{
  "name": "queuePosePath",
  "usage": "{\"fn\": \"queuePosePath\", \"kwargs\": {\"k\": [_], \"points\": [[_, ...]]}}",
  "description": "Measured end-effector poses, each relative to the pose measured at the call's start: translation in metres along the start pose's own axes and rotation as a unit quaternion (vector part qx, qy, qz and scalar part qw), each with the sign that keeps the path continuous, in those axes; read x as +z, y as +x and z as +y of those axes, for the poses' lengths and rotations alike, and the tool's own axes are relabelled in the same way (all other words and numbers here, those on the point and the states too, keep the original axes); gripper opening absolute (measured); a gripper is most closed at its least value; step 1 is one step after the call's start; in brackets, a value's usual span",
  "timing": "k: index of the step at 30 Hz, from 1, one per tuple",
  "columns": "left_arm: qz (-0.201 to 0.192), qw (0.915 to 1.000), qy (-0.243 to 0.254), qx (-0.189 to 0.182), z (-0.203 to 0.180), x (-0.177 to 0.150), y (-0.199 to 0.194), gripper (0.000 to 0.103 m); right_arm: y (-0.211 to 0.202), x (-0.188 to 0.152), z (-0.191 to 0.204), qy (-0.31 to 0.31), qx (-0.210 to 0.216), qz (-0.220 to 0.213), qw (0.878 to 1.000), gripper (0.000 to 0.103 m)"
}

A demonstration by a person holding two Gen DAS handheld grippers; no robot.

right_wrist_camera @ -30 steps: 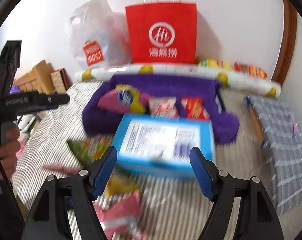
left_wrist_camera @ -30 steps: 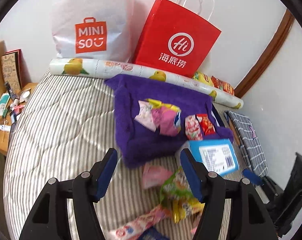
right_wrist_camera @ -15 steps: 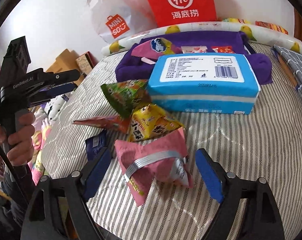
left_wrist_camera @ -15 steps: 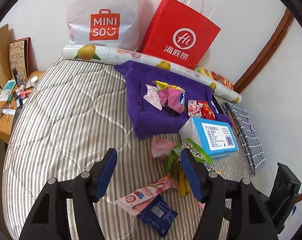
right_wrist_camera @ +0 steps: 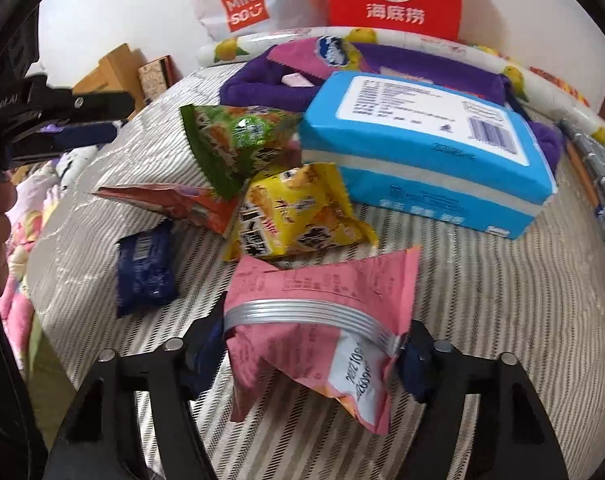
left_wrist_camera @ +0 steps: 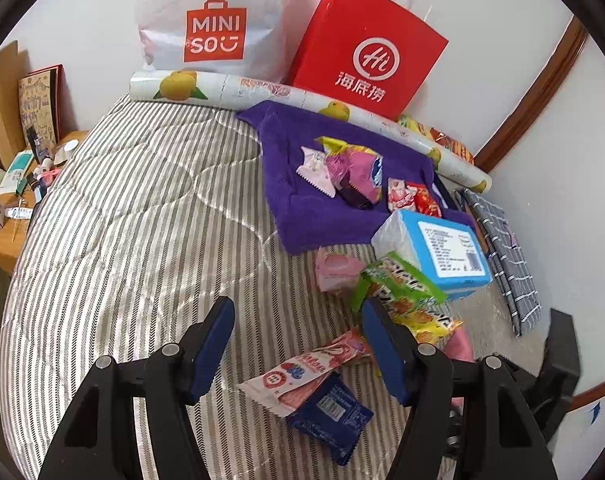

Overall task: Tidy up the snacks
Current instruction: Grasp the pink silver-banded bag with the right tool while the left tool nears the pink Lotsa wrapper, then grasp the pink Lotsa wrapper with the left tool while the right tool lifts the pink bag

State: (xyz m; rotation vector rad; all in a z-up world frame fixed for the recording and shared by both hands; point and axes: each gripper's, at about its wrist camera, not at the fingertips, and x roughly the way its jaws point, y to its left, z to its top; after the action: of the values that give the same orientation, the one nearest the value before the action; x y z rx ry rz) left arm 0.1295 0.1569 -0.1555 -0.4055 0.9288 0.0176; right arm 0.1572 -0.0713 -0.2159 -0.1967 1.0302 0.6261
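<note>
**Right gripper closing on pink snack packet; left gripper idle above the loose pile**

The right gripper (right_wrist_camera: 310, 354) is found lowered onto a pink snack packet (right_wrist_camera: 322, 320) that lies on the striped mattress (right_wrist_camera: 482, 300). Half a second earlier its jaws stood wider, with the packet just ahead of them; now the jaws are closing and the packet sits between the blue pads. Both pads are partly hidden behind the crumpled foil, so firm pressure cannot be confirmed; the packet is recorded as not yet lifted.

The left gripper (left_wrist_camera: 298, 346) is held at a middling width with nothing between its jaws, unchanged over the last second. Below it, a long pink wafer wrapper (left_wrist_camera: 310, 372) and a dark blue packet (left_wrist_camera: 330, 412) are seen on the mattress.

The remaining loose stock is noted beside the pink packet: a yellow snack bag (right_wrist_camera: 294, 216), a green snack bag (right_wrist_camera: 238, 140) leaning on it, and a blue tissue pack (right_wrist_camera: 422, 148) just behind. Several snacks are already gathered on the purple towel (left_wrist_camera: 298, 148) near the rolled fruit-print sheet (left_wrist_camera: 262, 92), in front of a white Miniso bag (left_wrist_camera: 214, 20) and a red paper bag (left_wrist_camera: 366, 44).

Judgement: a pick is under way. The towel appears to be the collection point, and most of the pile is still to be moved. The puffy packet may slip if gripped only at its crimped edge.
</note>
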Motion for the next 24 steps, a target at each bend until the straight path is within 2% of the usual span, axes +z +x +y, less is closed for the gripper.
{"fn": "queuePosePath", "kwargs": {"k": [3,6,13,18,20,21,24], "points": [[0.008,1.0,0.003,0.002,0.001,-0.002,0.008,0.064,-0.009,-0.004,-0.008,0.014,0.01,-0.018,1.0,0.068],[0.013,0.9998,0.014,-0.003,-0.002,-0.004,0.016,0.064,-0.018,-0.006,-0.015,0.017,0.003,-0.033,0.999,0.068],[0.046,0.9955,0.083,-0.01,-0.024,-0.016,0.04,0.064,-0.038,-0.014,-0.05,0.035,-0.06,-0.074,0.995,0.068],[0.062,0.9903,0.124,0.011,-0.035,-0.034,0.055,0.064,-0.039,-0.02,-0.082,0.064,-0.087,-0.083,0.991,0.068],[0.055,0.9894,0.133,0.022,-0.037,-0.039,0.057,0.063,-0.037,-0.02,-0.091,0.074,-0.096,-0.084,0.989,0.068],[0.048,0.9888,0.138,0.03,-0.039,-0.041,0.056,0.062,-0.036,-0.02,-0.095,0.078,-0.098,-0.084,0.989,0.068],[0.034,0.9863,0.15,0.059,-0.04,-0.046,0.056,0.049,-0.031,-0.015,-0.103,0.085,-0.12,-0.089,0.985,0.068]]}}
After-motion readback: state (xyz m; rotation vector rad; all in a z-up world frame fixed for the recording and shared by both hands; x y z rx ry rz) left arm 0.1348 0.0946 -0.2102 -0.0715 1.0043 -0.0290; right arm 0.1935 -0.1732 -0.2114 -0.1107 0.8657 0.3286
